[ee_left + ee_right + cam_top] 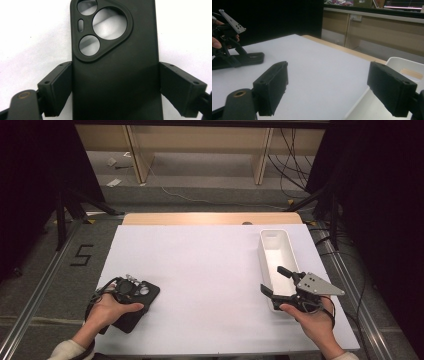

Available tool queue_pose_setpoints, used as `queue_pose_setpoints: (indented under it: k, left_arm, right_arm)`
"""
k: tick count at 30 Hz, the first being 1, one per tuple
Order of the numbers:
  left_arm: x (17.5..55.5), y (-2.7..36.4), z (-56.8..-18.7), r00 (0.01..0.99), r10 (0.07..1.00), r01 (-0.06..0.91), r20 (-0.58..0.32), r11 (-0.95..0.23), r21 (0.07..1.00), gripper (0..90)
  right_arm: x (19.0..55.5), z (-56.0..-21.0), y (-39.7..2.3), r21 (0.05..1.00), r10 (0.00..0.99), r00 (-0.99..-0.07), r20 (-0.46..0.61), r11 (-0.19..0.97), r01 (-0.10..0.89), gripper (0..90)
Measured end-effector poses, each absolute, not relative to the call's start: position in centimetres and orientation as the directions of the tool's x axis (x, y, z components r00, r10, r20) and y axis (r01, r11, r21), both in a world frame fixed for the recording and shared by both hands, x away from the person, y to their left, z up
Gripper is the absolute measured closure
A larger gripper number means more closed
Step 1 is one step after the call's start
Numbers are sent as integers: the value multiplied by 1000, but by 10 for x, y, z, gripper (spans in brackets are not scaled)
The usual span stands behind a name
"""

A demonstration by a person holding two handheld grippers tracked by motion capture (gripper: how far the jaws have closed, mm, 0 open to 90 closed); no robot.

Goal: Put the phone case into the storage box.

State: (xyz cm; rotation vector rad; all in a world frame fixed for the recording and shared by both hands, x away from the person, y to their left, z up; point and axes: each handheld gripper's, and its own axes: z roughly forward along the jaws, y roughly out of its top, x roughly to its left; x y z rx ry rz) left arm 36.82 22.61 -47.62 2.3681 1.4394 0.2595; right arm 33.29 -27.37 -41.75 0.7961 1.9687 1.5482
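White sheet (210, 280): matte and smooth, it covers the table from the near edge almost to the far one; a strip of pale wood table edge (210, 218) shows beyond its far side.
Floor: grey, with loose cables (292, 165) at far right and a black figure 5 marking (81, 255) to the left of the table.
Bin (274, 251): white plastic, long and narrow with rounded corners, at the right side of the sheet, its long axis running near to far.
Phone case (117, 70): matte black and rectangular, lying flat at the near left of the sheet; the left gripper view gives what the high view cannot, a raised rounded-triangle camera island with three round cut-outs and a small slot.
Left gripper (125, 292): over the case at near left, with the person's left hand (107, 312) on it. In its own view the two black block-shaped pads stand at the case's long edges, the left one against the edge, the right one at it too, though whether they press is not certain.
Right gripper (276, 281): jaws spread wide with nothing between them, above the near end of the bin, grey three-cornered plate on top, right hand (312, 320) behind it.
Right gripper view: looks low across the sheet, showing the case edge-on as a thin slab at far left.
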Motion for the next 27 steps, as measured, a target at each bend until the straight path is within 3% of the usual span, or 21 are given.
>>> queue_pose_setpoints:
  k: [12, 27]
  left_arm:
    - [367, 224, -471, 463, 885, 813, -43, -405, 418, 156]
    - [364, 221, -457, 460, 885, 761, -64, -357, 541, 158]
  right_arm:
    - [333, -418, -274, 975, 714, -699, -31, 177, 137, 181]
    - [333, -417, -274, 976, 716, -698, -32, 173, 133, 179]
